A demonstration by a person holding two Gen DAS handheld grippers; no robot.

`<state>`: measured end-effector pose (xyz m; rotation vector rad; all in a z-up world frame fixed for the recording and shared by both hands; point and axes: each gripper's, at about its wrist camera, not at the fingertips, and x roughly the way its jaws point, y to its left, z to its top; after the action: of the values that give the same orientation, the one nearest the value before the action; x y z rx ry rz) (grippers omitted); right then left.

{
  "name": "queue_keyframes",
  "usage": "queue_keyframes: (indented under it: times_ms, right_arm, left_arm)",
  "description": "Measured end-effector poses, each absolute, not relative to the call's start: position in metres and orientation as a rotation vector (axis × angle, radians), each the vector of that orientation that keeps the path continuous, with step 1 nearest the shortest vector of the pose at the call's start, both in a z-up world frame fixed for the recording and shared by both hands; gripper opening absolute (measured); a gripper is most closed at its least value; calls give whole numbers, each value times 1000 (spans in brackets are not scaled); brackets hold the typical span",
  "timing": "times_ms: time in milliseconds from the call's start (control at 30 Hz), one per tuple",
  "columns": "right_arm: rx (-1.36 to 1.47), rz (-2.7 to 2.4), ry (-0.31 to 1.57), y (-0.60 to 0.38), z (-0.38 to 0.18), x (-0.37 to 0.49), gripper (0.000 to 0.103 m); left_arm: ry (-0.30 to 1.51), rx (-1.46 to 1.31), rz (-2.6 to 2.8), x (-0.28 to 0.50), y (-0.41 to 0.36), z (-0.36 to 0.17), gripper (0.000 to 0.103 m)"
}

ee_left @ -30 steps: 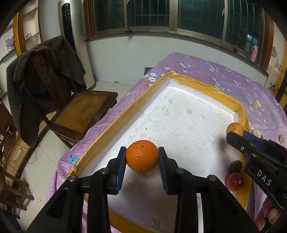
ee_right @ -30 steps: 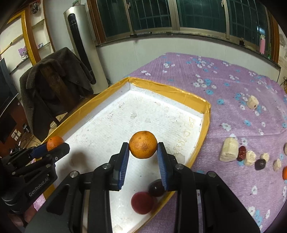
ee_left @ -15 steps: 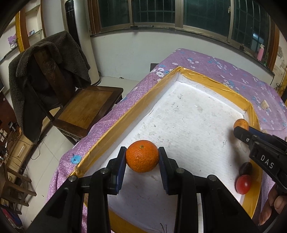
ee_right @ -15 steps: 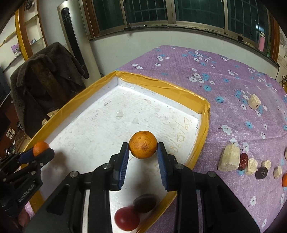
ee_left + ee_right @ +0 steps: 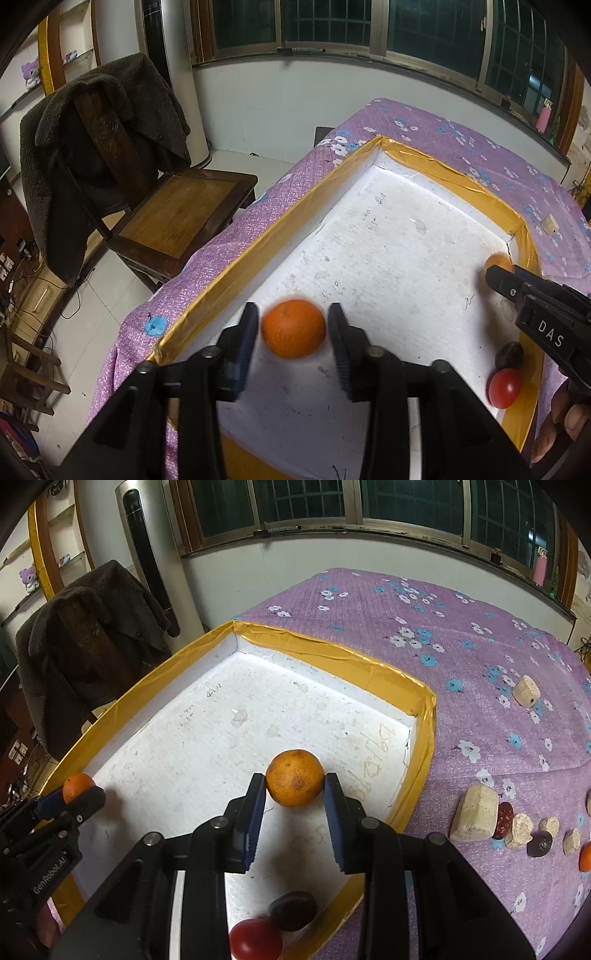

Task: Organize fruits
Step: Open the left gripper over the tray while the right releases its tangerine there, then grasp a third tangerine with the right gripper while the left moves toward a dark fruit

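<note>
A white foam tray with a yellow taped rim (image 5: 266,236) (image 5: 369,664) lies on the purple flowered cloth. In the left wrist view an orange (image 5: 293,328) is blurred between my left gripper's (image 5: 291,332) fingers, with small gaps on both sides, near the tray's left wall. My right gripper (image 5: 295,786) is shut on a second orange (image 5: 294,777) above the tray's right side. A red tomato (image 5: 255,939) and a dark plum (image 5: 293,910) lie in the tray's near right corner.
Loose pale chunks (image 5: 474,814), dark dates (image 5: 539,843) and another orange piece (image 5: 585,856) lie on the cloth right of the tray. A wooden chair with a dark coat (image 5: 110,147) stands left of the table.
My left gripper's fingers have spread apart from the orange, which now looks blurred and slightly lower. The right gripper has moved further over the tray, still holding its orange.
</note>
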<state>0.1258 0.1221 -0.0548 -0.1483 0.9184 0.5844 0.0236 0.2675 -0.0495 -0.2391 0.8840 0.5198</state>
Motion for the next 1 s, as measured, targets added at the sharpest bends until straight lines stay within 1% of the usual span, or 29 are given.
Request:
queue_keyframes:
  times_ms: [33,67,100,133,200,333,467,533,667,700,733,800,900,1000]
  right_arm:
    - [-147,582,922,121,-55,127,35]
    - [-143,580,921,120,-55,127,36]
    - [-138,578,915,119,-53,127,44]
    - [-131,577,908,117,-51,127,60]
    - [-114,581,891,114,-46,124,73]
    - [-85,576,845,100,-29,115,73]
    - [-41,547,776,62,-8,98,73]
    - [-19,517,750,37,-2,86,73]
    - [10,444,728,-25,-3,65,74]
    - [19,421,731,-45,-5,60,76]
    - [25,405,736,-59,-7,58,80]
    - [31,363,744,-90,-12,54,84]
    - [32,284,770,-134,-22,53,88]
    - [69,213,801,-176,-33,54,89]
  left_arm:
    - [880,-237,523,23,267,-49,61]
    - [875,-235,525,23,267,-48,68]
    - [865,-233,525,22,266,-46,74]
    - [852,-229,529,20,265,-44,74]
    - [833,-212,544,17,263,-39,74]
    - [785,-231,556,4,259,-27,74]
    - [715,-248,575,-12,247,-14,74]
    - [682,-254,559,-18,233,-9,77]
    - [676,-222,484,-16,198,-2,80]
    - [680,-211,459,-14,189,-2,81]
    - [684,-193,426,-11,177,-1,81]
    - [697,-148,362,-6,150,-1,81]
    - [721,-88,275,4,112,-6,82]
    - [756,-40,200,11,82,-15,82]
